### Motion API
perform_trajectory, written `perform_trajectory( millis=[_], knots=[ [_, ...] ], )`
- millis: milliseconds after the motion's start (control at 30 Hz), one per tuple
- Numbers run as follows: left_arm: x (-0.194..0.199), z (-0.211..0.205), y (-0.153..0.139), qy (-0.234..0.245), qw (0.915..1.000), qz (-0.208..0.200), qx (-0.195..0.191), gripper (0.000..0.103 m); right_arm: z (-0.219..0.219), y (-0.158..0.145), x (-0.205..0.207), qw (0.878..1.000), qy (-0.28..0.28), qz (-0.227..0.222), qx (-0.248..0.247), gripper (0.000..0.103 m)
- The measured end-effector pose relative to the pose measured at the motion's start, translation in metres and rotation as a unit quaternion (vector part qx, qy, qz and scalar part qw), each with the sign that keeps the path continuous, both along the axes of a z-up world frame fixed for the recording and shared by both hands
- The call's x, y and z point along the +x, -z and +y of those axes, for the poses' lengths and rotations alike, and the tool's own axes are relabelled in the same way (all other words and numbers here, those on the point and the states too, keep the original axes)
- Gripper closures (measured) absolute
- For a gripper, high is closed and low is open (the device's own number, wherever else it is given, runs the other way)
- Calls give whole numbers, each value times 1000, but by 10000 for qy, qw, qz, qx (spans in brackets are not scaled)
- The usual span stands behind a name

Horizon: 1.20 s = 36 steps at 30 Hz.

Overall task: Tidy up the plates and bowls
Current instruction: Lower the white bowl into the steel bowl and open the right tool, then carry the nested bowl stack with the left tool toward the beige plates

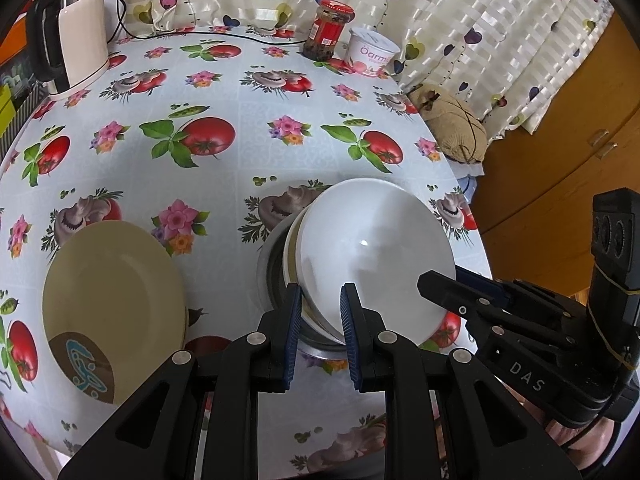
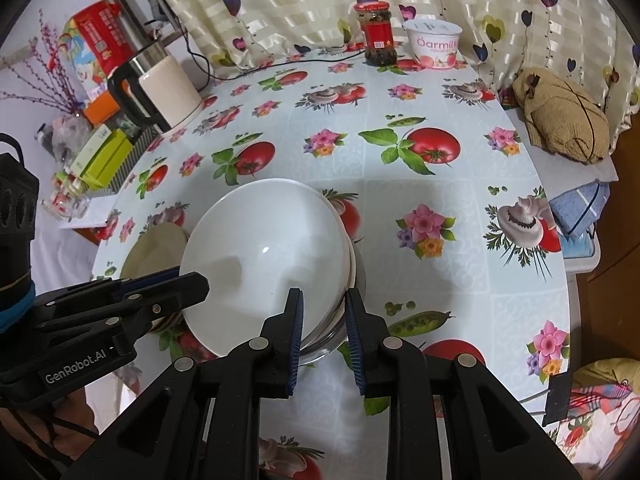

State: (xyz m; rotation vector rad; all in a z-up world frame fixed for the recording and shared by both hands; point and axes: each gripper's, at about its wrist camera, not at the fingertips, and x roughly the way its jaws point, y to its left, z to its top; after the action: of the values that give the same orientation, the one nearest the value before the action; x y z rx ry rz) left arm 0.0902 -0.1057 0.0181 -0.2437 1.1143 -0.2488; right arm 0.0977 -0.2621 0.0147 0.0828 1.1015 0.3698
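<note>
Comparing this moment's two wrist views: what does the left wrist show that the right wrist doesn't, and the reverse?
Left wrist only: the beige plate in full, with its brown and blue motif, and the wooden cabinet.

Right wrist only: the red box, the green boxes and the blue folded cloth.

Both: the white bowl on the stack, kettle, red jar, yogurt tub.

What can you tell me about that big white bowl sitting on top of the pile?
The white bowl is plain, glossy and looks ceramic, with a wide rounded inside that is empty and catches a small glint of light. It sits tilted on top of a stack of other dishes, the lowest a metal bowl, on the flowered tablecloth. The left gripper and right gripper each straddle its rim at opposite sides; whether the pads press it is unclear.
</note>
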Motion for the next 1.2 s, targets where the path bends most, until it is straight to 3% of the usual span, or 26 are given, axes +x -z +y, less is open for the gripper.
perform_trajectory(
  millis=[433, 833, 1200],
  knots=[
    [-2, 4, -4, 36, 9997, -196, -115, 82, 3, -3, 0, 9999, -62, -112, -63, 79],
    [-4, 32, -11, -210, 9975, -569, -370, 82, -18, -13, -2, 9995, 89, -303, 60, 79],
    [-2, 49, 1, -356, 9968, -549, -451, 82, -37, -13, -1, 9989, 260, -334, 182, 79]
  ],
)
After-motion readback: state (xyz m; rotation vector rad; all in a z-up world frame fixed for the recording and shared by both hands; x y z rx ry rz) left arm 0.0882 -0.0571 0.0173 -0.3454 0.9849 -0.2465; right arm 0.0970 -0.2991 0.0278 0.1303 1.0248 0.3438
